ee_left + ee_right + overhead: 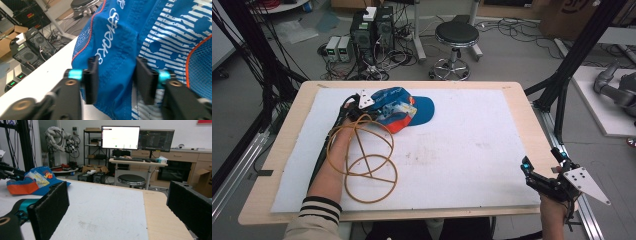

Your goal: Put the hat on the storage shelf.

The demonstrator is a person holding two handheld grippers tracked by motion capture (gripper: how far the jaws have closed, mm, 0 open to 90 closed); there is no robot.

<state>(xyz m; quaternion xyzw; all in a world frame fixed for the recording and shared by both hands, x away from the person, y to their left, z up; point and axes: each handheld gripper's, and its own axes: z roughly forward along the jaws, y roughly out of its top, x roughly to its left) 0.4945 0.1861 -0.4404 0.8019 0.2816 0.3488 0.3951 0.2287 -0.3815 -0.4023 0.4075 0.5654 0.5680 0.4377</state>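
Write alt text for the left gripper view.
A hand-held gripper holds its two black jaws open around a fold of a blue cap with white lettering and orange piping. Behind, a white table edge and computers on the floor.

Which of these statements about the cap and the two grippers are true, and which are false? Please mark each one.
1. The left gripper has its jaws on either side of a fold of the blue cap. True.
2. The right gripper holds the cap. False: its jaws are wide apart with nothing between them, near the table's right edge, far from the cap.
3. The cap lies on the white mat. True.
4. The cap is plain black. False: it is blue with orange trim and white print.
5. A black stool stands beyond the table. True.
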